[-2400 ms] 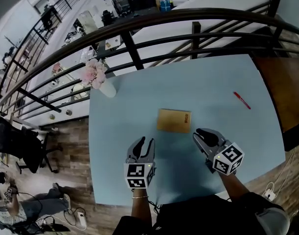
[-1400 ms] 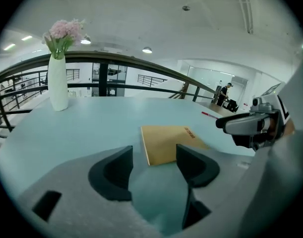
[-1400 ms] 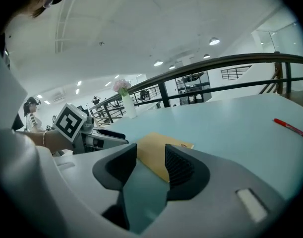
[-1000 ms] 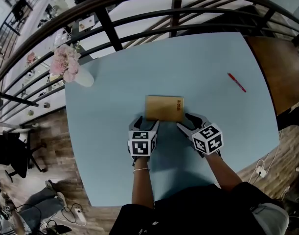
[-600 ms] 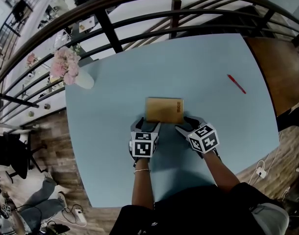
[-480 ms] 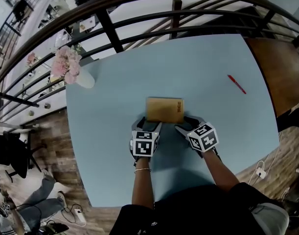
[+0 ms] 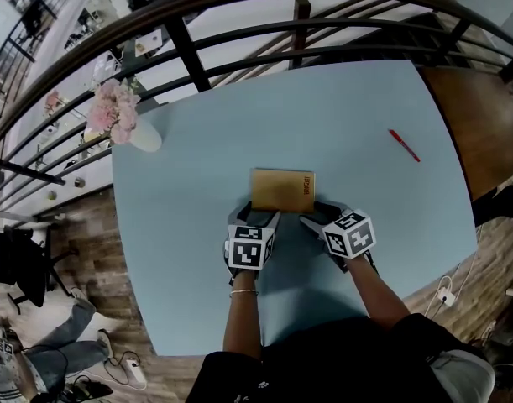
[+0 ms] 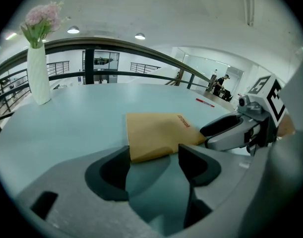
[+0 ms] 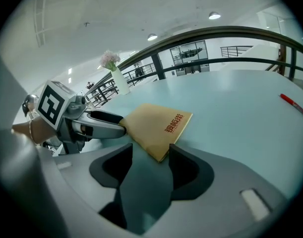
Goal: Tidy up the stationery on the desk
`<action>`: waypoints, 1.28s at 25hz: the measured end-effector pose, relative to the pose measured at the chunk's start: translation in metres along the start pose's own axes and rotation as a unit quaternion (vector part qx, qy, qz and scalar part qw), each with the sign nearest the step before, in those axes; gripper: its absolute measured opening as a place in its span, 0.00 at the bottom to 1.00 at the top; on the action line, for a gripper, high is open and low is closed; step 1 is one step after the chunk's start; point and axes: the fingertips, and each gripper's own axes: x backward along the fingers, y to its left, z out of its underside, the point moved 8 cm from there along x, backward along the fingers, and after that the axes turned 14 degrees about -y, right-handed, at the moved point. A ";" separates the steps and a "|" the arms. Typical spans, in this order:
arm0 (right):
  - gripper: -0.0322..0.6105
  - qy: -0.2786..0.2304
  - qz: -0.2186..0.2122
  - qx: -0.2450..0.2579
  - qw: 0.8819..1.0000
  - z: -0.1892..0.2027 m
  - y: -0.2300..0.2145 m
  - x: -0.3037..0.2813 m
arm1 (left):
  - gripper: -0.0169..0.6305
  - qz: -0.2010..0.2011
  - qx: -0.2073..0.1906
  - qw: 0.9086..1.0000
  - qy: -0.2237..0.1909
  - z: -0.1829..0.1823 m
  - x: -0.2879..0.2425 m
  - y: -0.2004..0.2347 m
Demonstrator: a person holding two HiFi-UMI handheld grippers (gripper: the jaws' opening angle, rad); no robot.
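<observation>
While both grippers sit at the near edge of the brown notebook, neither has hold of it. The left gripper has its jaws apart with the notebook's near left corner lying in the gap. The right gripper likewise has its jaws apart around the near right corner. The notebook lies flat near the middle of the pale blue worktop, its red-printed edge to the right.

The step in hand looks like taking up or squaring the notebook from its two near corners. Each pair of jaws opens sideways while the cover lies flat, so a plain squeeze would likely only press on the corner's edges. A better bet is to tilt one gripper so that one jaw slides under the cover and the other comes over it. The second gripper can brace the far side so the notebook does not skate across the smooth top. Uneven pressure would probably swivel it. The red pen lies well apart to the right and the vase of pink flowers stands at the far left corner, so neither is in the way.

In the head view the marker cubes cover most of the jaws. The gripper views show each corner in the gap, but not whether a jaw touches it or whether the corner has lifted. How thick the notebook is cannot be judged, and it may be a thin booklet or an envelope.
</observation>
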 end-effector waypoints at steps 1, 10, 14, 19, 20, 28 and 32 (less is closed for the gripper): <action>0.42 0.000 -0.001 -0.003 1.000 0.001 0.000 0.001 | 0.49 0.003 0.002 1.000 0.000 0.001 0.000 0.000; 0.40 -0.001 0.002 -0.028 1.000 0.018 0.006 0.024 | 0.49 0.021 -0.012 1.000 0.014 0.006 0.004 -0.015; 0.39 -0.002 0.006 -0.035 0.999 0.027 0.008 0.034 | 0.49 0.032 -0.023 0.999 0.022 0.010 0.004 -0.022; 0.39 -0.001 0.005 -0.042 0.999 0.035 0.012 0.045 | 0.49 0.040 -0.031 0.998 0.024 0.014 0.006 -0.029; 0.39 0.000 0.003 -0.042 0.999 0.036 0.013 0.047 | 0.49 0.042 -0.031 0.998 0.026 0.015 0.007 -0.031; 0.39 0.020 -0.022 -0.043 0.999 0.048 0.022 0.063 | 0.49 0.048 -0.047 0.997 0.039 0.021 0.016 -0.042; 0.39 0.022 -0.029 -0.034 0.999 0.050 0.024 0.066 | 0.49 0.047 -0.045 0.997 0.033 0.024 0.018 -0.043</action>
